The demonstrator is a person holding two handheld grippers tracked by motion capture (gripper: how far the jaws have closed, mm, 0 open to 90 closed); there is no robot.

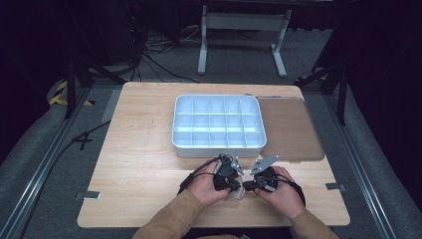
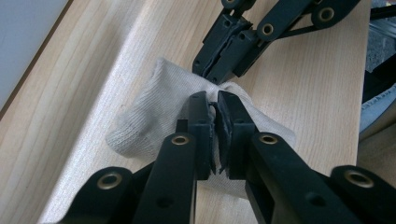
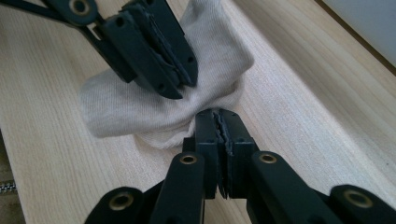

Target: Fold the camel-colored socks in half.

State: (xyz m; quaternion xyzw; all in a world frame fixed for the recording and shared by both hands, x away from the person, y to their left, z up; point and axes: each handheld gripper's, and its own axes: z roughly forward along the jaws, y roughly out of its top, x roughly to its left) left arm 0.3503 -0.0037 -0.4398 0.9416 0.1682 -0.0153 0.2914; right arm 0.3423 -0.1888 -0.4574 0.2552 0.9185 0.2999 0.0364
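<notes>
A beige knit cloth, perhaps a sock, lies bunched on the wooden table near its front edge. My left gripper and right gripper meet over it, tip to tip. In the left gripper view my left gripper is shut, pinching a fold of the cloth, and the right gripper grips it from the far side. In the right gripper view my right gripper is shut on the cloth's near edge, with the left gripper clamped on the cloth just above.
A white tray divided into several empty compartments stands just beyond the hands. A brown flat mat lies to its right. Bare tabletop stretches to the left. Cables trail from both grippers.
</notes>
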